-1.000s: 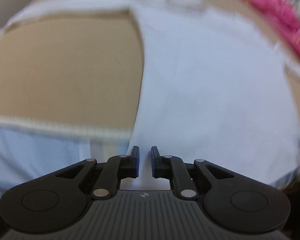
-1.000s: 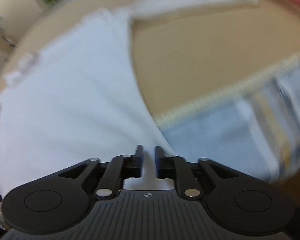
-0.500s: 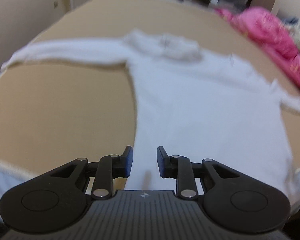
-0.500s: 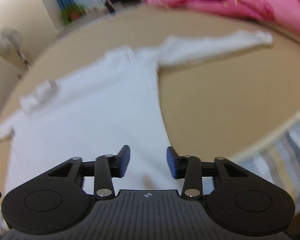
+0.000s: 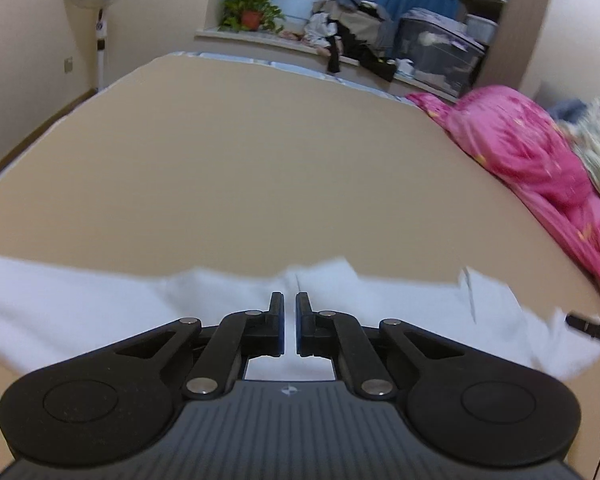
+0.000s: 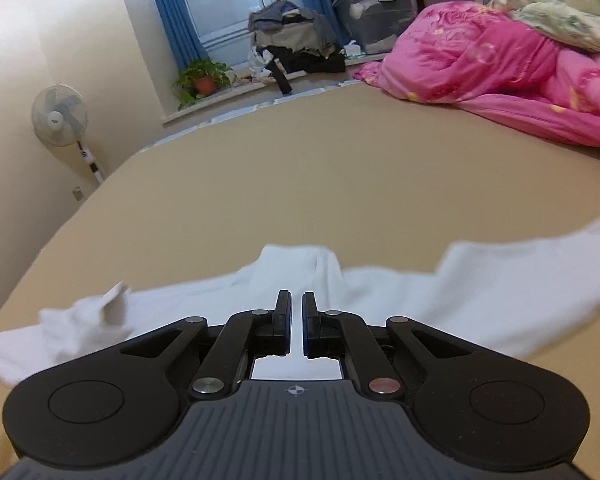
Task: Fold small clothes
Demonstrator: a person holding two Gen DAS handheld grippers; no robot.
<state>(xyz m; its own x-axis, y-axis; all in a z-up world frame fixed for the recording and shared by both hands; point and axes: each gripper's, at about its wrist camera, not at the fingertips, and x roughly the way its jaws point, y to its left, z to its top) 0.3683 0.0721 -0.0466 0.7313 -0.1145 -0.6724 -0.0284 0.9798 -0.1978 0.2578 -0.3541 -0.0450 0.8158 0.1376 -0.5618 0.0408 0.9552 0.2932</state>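
Note:
A small white long-sleeved shirt [image 5: 100, 304] lies on the tan bed surface [image 5: 260, 160]; it also shows in the right wrist view [image 6: 480, 292]. My left gripper [image 5: 289, 304] sits low over the shirt with its jaws nearly closed and white cloth between and under them. My right gripper [image 6: 296, 304] sits the same way, jaws nearly closed on white cloth near a raised fold [image 6: 296, 260]. The shirt's near part is hidden under both grippers. A sleeve [image 6: 540, 256] runs off to the right.
A pink quilt [image 6: 500, 64] is heaped at the right side of the bed, also in the left wrist view [image 5: 532, 160]. A standing fan [image 6: 60, 116], a potted plant [image 6: 202, 78] and piled clothes [image 6: 296, 36] are by the window beyond the far edge.
Both grippers have closed from open half a second ago and moved forward and low over the shirt. The views now look level across the bed instead of down on the spread shirt.

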